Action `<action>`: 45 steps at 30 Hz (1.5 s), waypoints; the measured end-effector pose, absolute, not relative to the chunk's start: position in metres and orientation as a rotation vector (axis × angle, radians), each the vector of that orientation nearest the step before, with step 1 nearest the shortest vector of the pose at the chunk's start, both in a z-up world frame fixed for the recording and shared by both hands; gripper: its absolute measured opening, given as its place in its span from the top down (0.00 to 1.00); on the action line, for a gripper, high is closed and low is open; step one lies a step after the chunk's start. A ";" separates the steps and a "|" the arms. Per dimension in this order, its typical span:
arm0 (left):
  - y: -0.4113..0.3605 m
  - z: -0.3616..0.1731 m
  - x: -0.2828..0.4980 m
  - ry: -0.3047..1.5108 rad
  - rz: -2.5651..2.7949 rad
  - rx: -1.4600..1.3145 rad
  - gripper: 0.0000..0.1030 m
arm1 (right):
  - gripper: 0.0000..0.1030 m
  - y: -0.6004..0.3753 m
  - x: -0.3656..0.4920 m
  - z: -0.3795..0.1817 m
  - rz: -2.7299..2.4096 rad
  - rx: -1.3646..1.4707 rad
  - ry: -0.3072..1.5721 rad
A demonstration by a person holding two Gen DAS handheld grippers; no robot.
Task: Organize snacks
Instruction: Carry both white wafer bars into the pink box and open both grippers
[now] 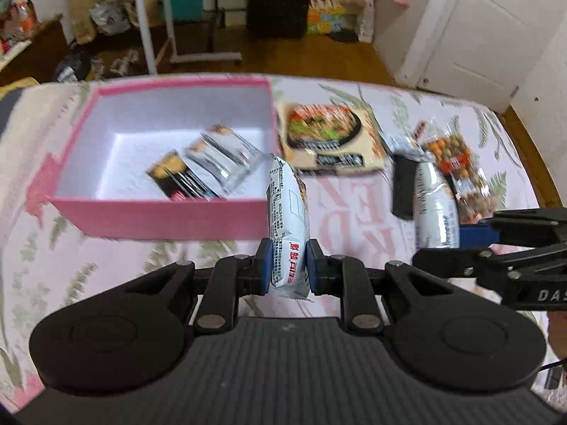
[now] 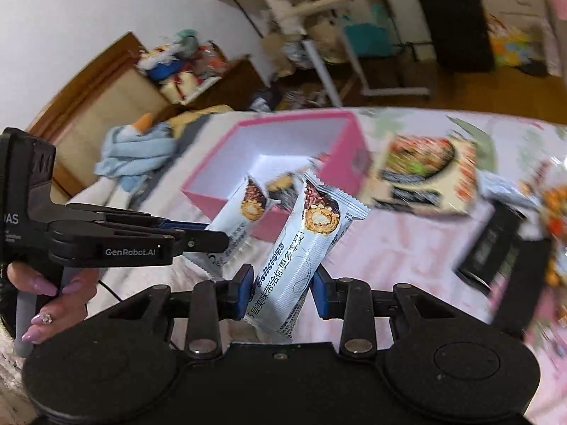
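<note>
Blue-padded fingers of your left gripper pinch a white foil-wrapped snack bar low by its tail; your right gripper clamps a matching chocolate-roll bar. Both look light, crinkly and slippery, so hold mid-body. Ahead, the pink cardboard box has open room; clear its near wall.

Two gripped white snack bars, one pink box.
</note>
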State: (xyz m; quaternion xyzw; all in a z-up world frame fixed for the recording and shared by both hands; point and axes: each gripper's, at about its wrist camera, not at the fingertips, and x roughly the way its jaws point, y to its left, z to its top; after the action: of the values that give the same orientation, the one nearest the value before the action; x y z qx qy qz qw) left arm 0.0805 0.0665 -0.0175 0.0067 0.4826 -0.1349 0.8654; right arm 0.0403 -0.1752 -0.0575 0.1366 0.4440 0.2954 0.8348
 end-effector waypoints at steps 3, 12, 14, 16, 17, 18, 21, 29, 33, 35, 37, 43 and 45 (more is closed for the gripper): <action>0.080 -0.010 0.092 0.983 -0.254 0.008 0.81 | 0.61 -0.158 0.059 -0.057 0.660 0.303 0.911; 0.107 -0.044 0.169 0.971 -0.200 -0.123 0.81 | 0.61 -0.096 0.132 -0.063 0.679 0.140 0.933; 0.113 -0.055 0.185 0.955 -0.160 -0.125 0.81 | 0.61 -0.083 0.143 -0.070 0.669 0.100 0.937; 0.122 -0.068 0.199 0.960 -0.108 -0.158 0.81 | 0.62 -0.063 0.157 -0.079 0.660 0.018 0.954; 0.128 -0.075 0.207 0.968 -0.087 -0.178 0.81 | 0.62 -0.053 0.162 -0.083 0.643 -0.039 0.959; 0.134 -0.082 0.214 0.973 -0.078 -0.194 0.81 | 0.62 -0.045 0.167 -0.084 0.637 -0.079 0.962; 0.150 -0.100 0.227 1.014 -0.073 -0.248 0.81 | 0.62 -0.028 0.183 -0.097 0.642 -0.117 1.017; 0.162 -0.135 0.232 1.086 -0.116 -0.305 0.81 | 0.62 -0.012 0.188 -0.123 0.590 -0.201 1.046; 0.156 -0.142 0.234 1.105 -0.157 -0.292 0.78 | 0.61 -0.005 0.188 -0.125 0.586 -0.233 1.022; 0.155 -0.146 0.237 1.138 -0.148 -0.299 0.75 | 0.61 -0.004 0.188 -0.124 0.590 -0.220 1.014; 0.152 -0.144 0.236 1.152 -0.134 -0.279 0.74 | 0.54 -0.007 0.190 -0.125 0.590 -0.201 1.011; 0.149 -0.112 0.219 1.080 -0.163 -0.269 0.66 | 0.54 -0.047 0.171 -0.093 0.634 -0.066 0.943; 0.144 -0.097 0.209 1.031 -0.183 -0.237 0.66 | 0.54 -0.072 0.159 -0.078 0.625 0.019 0.902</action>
State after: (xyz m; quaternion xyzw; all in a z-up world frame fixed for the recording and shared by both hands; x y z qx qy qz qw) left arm 0.2087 0.1439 -0.0965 -0.1127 0.4911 -0.0872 0.8594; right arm 0.1594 -0.0720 -0.0784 0.0089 0.4288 0.2970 0.8532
